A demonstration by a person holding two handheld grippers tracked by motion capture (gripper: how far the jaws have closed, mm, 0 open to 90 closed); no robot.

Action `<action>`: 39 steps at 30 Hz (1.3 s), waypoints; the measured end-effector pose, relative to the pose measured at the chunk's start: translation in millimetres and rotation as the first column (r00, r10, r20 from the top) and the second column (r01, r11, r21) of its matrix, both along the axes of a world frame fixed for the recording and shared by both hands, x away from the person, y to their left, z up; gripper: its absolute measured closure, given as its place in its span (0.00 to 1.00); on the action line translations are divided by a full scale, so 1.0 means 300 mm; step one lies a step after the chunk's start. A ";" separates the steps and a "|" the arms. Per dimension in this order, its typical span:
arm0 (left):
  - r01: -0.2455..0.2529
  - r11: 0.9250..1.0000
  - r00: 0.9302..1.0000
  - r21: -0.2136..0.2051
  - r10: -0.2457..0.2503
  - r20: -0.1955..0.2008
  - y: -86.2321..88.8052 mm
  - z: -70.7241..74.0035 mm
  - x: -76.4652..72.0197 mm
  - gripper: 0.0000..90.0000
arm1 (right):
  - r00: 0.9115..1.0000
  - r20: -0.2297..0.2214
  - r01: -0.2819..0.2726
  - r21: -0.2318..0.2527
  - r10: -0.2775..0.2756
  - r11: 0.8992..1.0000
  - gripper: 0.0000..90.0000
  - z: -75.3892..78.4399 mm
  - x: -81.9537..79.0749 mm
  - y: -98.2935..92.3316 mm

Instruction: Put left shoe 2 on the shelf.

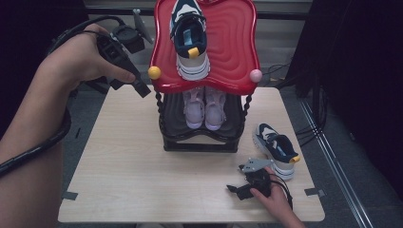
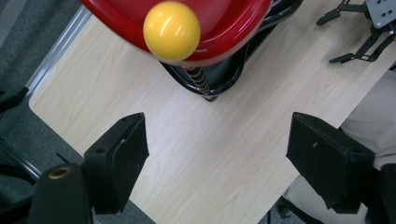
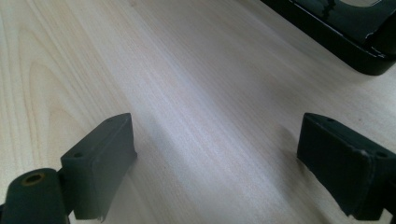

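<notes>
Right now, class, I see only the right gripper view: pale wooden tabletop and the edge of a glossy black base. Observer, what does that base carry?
Observer: A rack. Its glossy red wavy top tray holds one navy-and-white sneaker.
Operator: Where is its partner?
Observer: The matching second sneaker lies on the table, close to the right gripper.
Operator: And the lower shelf?
Observer: A pair of pale pink shoes stands there side by side.
</notes>
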State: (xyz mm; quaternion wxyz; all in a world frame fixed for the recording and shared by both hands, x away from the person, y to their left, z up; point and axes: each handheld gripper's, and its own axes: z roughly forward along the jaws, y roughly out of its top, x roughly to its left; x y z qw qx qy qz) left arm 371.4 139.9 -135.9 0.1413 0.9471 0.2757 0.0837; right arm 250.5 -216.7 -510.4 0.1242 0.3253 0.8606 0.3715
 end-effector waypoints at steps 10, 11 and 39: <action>-0.019 1.000 1.000 -0.024 0.019 -0.017 0.043 -0.050 -0.008 0.21 | 1.000 0.000 0.001 0.000 -0.001 1.000 0.12 0.000 0.000 0.000; -0.016 1.000 1.000 -0.023 0.015 -0.024 0.048 -0.057 -0.008 0.21 | 1.000 0.000 0.000 0.000 0.000 1.000 0.12 0.000 0.000 0.000; -0.026 0.997 0.996 -0.077 0.020 -0.085 0.112 -0.269 -0.037 0.22 | 1.000 -0.001 0.000 -0.002 0.000 1.000 0.12 0.001 0.000 0.000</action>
